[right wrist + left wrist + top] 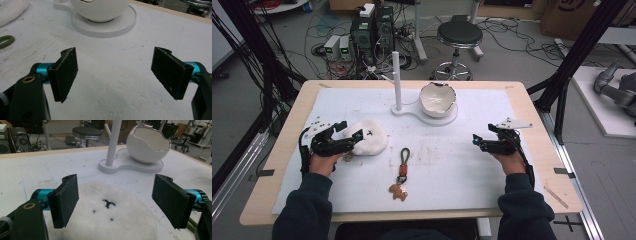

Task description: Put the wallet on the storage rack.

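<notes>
A white fluffy plush point(368, 138) with small black face marks lies at the left of the white mat; the left gripper view shows the plush point(110, 217) close up. My left gripper point(350, 133) is open, its jaws standing on either side of the plush point(115, 205). At the right of the mat my right gripper point(477, 141) hovers open over bare mat point(115, 75), with nothing between its jaws. A keychain point(402, 172) with a dark-green loop, red cord and brown charm lies in the middle. A white eggshell-shaped bowl point(437, 98) sits on a white stand with an upright post point(396, 80).
The stand's flat base point(117, 167) lies behind the plush. The keychain's green loop point(5, 41) shows at the left edge of the right gripper view. The wooden table rim point(557, 165) surrounds the mat. Beyond the table stand a stool point(458, 35), cables and computer boxes.
</notes>
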